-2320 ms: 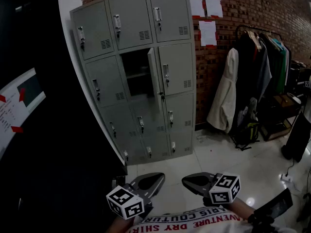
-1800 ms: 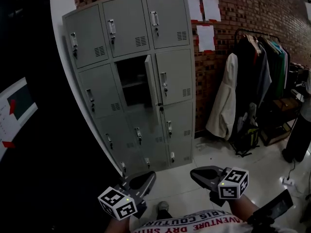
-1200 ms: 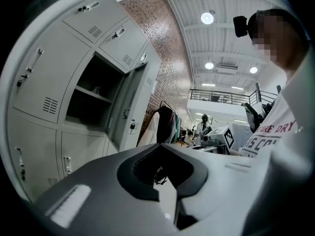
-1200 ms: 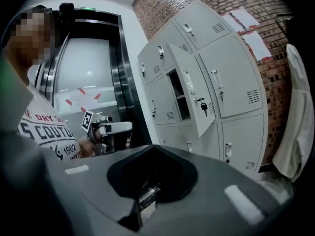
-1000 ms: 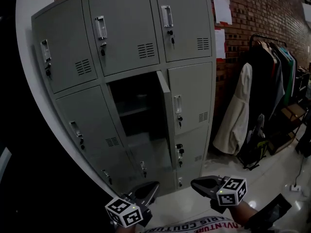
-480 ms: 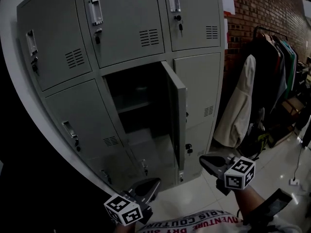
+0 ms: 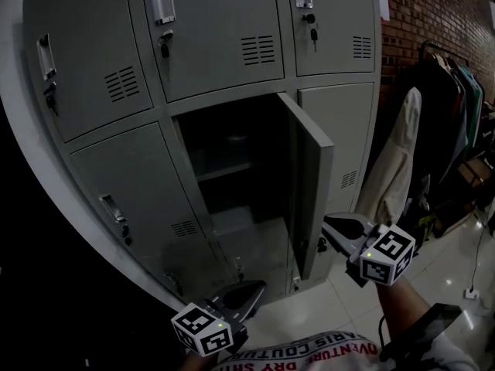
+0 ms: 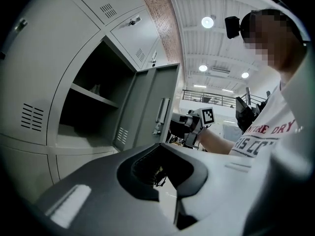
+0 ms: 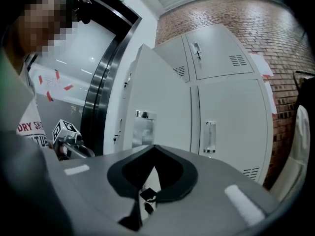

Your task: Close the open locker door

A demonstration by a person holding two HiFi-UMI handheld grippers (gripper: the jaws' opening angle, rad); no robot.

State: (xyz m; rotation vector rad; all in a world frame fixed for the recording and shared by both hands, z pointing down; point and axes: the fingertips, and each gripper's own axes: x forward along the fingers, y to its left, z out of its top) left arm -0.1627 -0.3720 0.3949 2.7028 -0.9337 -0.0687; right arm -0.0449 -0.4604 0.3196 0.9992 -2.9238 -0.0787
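Observation:
The grey locker bank (image 7: 116,68) fills the head view. Its middle compartment (image 7: 232,161) stands open, with a shelf inside. The open door (image 7: 313,184) swings out toward the right, edge toward me. My right gripper (image 7: 334,224) is shut and empty, its tip close to the door's lower outer face; whether they touch is unclear. The right gripper view shows that gripper (image 9: 155,146) below the door (image 9: 162,107) and its handle plate (image 9: 142,127). My left gripper (image 7: 251,291) hangs low, shut and empty. In the left gripper view it (image 8: 160,144) faces the door (image 8: 152,107).
A clothes rack with a pale coat (image 7: 398,176) and dark garments stands right of the lockers against a brick wall (image 7: 433,14). The glossy white floor (image 7: 348,300) lies below. A dark doorway frame (image 9: 98,82) borders the lockers on the left.
The lockers have grown much larger as I came closer. My right gripper has risen toward the open door's outer face. The left gripper has stayed low.

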